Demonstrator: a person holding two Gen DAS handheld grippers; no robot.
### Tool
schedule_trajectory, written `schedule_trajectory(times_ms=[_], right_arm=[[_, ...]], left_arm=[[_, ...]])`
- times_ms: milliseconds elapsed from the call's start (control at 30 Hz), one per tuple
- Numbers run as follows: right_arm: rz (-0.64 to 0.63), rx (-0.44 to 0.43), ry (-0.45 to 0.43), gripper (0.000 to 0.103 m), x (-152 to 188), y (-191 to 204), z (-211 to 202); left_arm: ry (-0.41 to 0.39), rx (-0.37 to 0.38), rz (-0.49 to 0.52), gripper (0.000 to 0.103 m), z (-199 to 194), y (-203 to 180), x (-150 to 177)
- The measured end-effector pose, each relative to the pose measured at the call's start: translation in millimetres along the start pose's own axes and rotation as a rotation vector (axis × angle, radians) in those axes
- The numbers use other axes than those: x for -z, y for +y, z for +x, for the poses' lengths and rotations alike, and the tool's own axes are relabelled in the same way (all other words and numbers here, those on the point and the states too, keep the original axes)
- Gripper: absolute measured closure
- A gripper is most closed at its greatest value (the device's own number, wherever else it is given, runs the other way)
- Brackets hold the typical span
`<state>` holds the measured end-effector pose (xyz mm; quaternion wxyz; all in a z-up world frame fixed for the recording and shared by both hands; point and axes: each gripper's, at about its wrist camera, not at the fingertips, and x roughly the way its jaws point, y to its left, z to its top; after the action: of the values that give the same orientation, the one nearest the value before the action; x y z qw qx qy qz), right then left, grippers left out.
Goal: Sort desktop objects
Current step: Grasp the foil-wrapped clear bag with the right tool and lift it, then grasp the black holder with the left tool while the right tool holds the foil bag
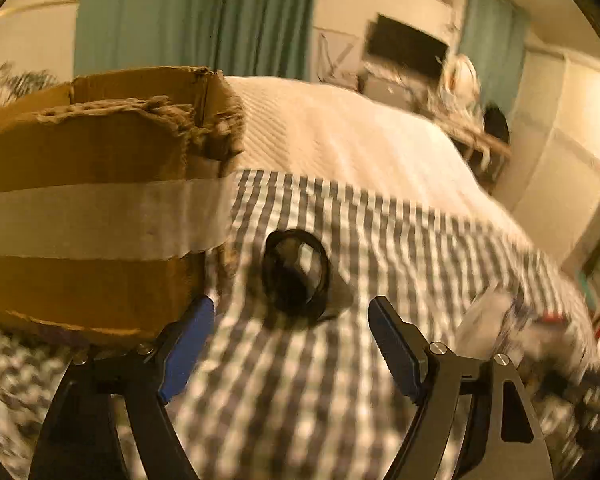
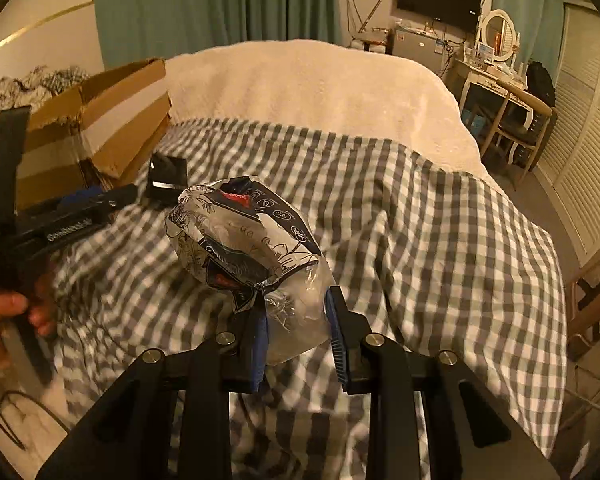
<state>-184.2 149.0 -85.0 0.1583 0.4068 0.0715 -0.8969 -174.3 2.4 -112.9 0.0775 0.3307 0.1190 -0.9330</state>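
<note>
My right gripper is shut on a clear printed plastic bag and holds it above the checked bedcover. My left gripper is open and empty, just short of a small black object that lies on the bedcover. That black object also shows in the right wrist view, next to the cardboard box. The left gripper appears there at the left, held by a hand. The cardboard box with a tape band stands at the left gripper's left.
A cream blanket covers the far half of the bed. A wooden stool stands at the bed's right. A dressing table with a mirror, a small fridge and a wall screen are at the far wall.
</note>
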Motion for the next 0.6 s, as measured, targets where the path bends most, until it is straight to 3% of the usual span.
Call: schedule_trajectory(times_ms=[100, 267, 400, 600], right_arm=[[0.011, -0.001, -0.006, 0.077, -3, 0, 12], [0.077, -0.073, -0.026, 0.077, -3, -10, 24], [0.079, -0.091, -0.022, 0.077, 2, -10, 33], [0.117, -0.112, -0.009, 0.077, 10, -14, 36]], left_arm=[[0.007, -0.129, 0.047, 0.021, 19, -24, -1], [-0.017, -0.236, 0.034, 0.021, 46, -38, -3], [0.016, -0.365, 0.095, 0.021, 64, -59, -9], [0.052, -0.411, 0.105, 0.02, 69, -68, -12]])
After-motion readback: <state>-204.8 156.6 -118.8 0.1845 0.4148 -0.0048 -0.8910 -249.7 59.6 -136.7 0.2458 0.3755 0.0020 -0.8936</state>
